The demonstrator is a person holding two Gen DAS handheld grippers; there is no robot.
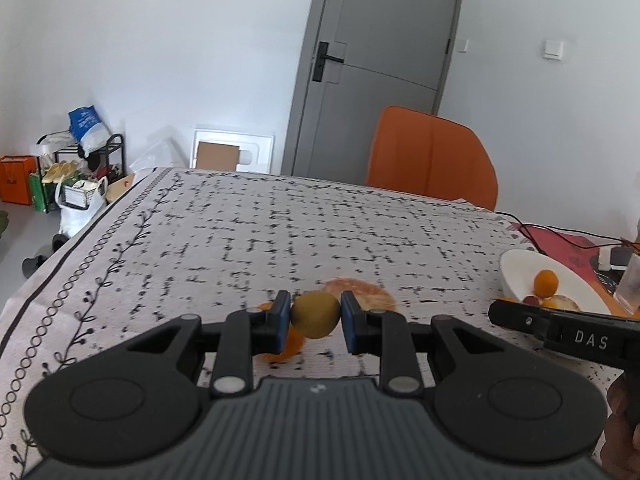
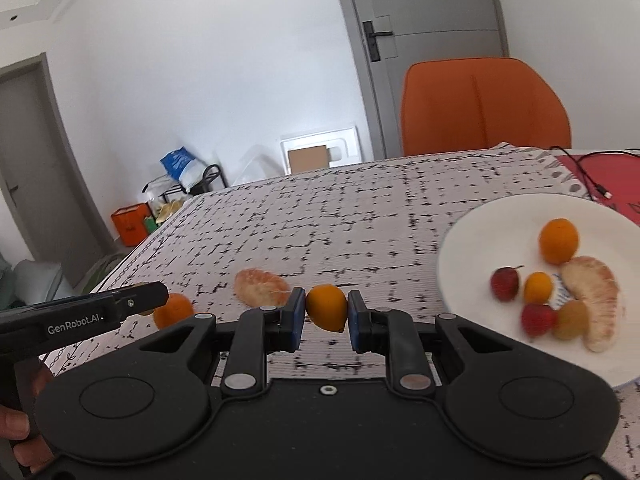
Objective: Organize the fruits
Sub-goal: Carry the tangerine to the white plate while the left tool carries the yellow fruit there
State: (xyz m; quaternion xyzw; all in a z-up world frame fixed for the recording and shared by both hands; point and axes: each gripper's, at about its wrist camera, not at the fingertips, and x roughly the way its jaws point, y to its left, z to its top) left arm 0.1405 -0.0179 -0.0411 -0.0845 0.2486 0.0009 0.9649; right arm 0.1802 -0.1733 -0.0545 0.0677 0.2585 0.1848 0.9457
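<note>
My left gripper [image 1: 315, 316] is shut on a yellow-green round fruit [image 1: 315, 314], held above the patterned tablecloth. Under it lie an orange fruit [image 1: 290, 346] and a peeled pomelo segment [image 1: 370, 296]. My right gripper [image 2: 326, 309] is shut on a small orange kumquat [image 2: 327, 307], left of the white plate [image 2: 472, 236]. The plate holds an orange [image 2: 559, 241], two red fruits [image 2: 505, 283], small orange fruits [image 2: 538, 287] and a pomelo segment [image 2: 596, 300]. On the cloth in the right wrist view lie another pomelo segment [image 2: 260, 288] and an orange [image 2: 173, 310].
An orange chair [image 1: 430, 156] stands behind the table's far edge. Black cables [image 1: 560, 236] and a red mat [image 2: 600, 176] lie at the back right. A clear glass [image 1: 632, 284] stands right of the plate. Bags and a rack [image 1: 80, 168] clutter the floor to the left.
</note>
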